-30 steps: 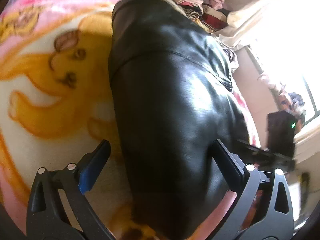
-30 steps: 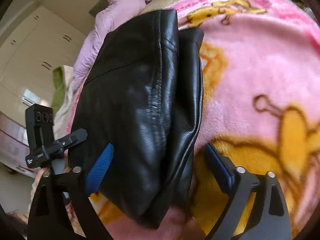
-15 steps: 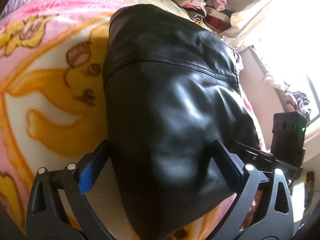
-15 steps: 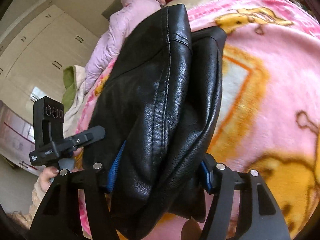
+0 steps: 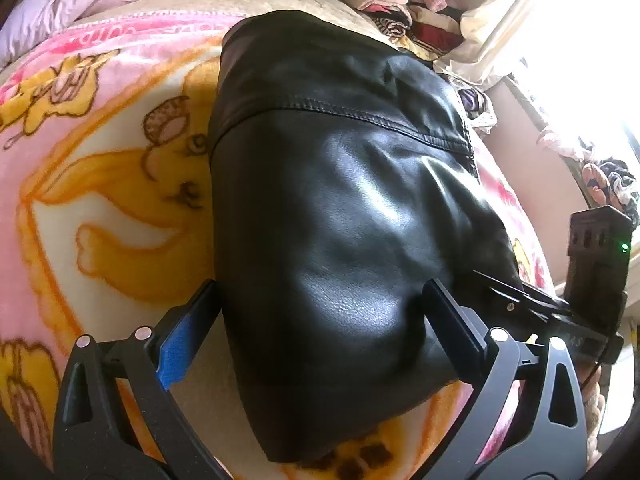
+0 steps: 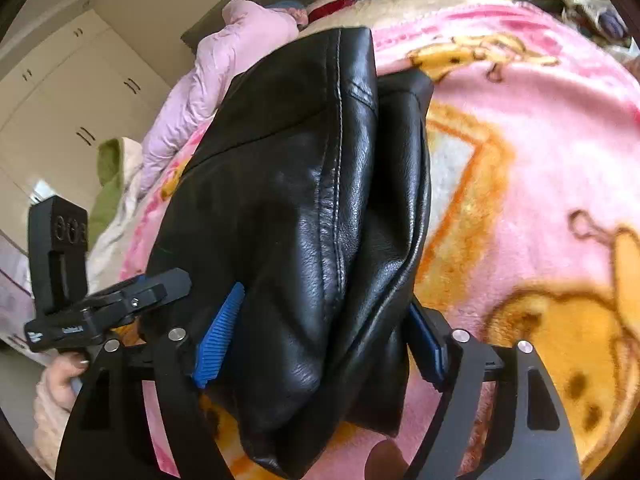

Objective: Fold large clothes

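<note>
A black leather jacket (image 5: 340, 208) lies folded into a thick bundle on a pink and yellow cartoon blanket (image 5: 100, 168). My left gripper (image 5: 320, 320) straddles the bundle's near end, its jaws wide apart on either side. In the right wrist view the same jacket (image 6: 304, 216) fills the middle, and my right gripper (image 6: 320, 336) has its blue pads (image 6: 218, 336) pressed against both sides of the thick fold. The left gripper also shows in the right wrist view (image 6: 100, 304), beside the jacket's left edge.
A pile of folded clothes (image 5: 396, 4) sits at the bed's far end beside a bright window (image 5: 580, 60). A lilac quilt (image 6: 224, 76) lies at the bed's far left. White wardrobes (image 6: 68, 108) stand beyond. The blanket (image 6: 540, 160) spreads to the right.
My right gripper has closed in from wide open onto the folded jacket end. The left gripper stayed wide around its end; both views drew back slightly, showing more of the bed.
</note>
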The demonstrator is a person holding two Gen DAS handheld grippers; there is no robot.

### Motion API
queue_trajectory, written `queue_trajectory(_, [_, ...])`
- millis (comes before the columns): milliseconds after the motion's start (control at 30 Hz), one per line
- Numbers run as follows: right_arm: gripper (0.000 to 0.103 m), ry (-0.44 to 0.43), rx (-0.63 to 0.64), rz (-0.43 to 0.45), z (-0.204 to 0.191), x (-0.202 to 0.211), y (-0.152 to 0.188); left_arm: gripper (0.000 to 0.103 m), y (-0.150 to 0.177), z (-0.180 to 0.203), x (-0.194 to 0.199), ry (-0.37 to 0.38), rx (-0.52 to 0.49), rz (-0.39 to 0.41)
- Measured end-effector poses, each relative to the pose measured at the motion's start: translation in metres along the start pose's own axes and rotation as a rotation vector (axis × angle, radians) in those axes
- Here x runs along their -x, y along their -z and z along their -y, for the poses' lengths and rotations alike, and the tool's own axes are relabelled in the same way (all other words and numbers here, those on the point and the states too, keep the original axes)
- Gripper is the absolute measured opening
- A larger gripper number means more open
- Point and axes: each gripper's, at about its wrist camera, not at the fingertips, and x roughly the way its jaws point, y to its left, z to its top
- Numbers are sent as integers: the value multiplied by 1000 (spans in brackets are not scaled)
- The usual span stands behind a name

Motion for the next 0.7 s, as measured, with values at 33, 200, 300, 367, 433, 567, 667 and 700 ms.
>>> queue_trajectory(33, [79,21,12,7,-2,3,1,94,1,0,1,-2,-2,1])
queue_trajectory(200, [86,106,62,46,-14,14,6,94,1,6,8,-23,-21,17])
queue_trajectory(300, [89,151,106,68,-22,21,13,94,2,9,16,-30,-24,34])
queue_trajectory(367, [91,167,114,71,-20,26,16,94,3,11,21,-49,-36,42])
queue_trajectory(433, [92,183,114,71,-20,29,19,94,5,12,24,-61,-42,45])
queue_trajectory(567, [93,203,110,98,-22,40,23,94,8,14,32,-78,-58,56])
queue_trajectory(667, [96,213,112,126,-25,55,32,94,12,17,40,-106,-75,70])
queue_trajectory(700, [96,214,112,136,-26,61,33,94,15,19,44,-119,-79,80])
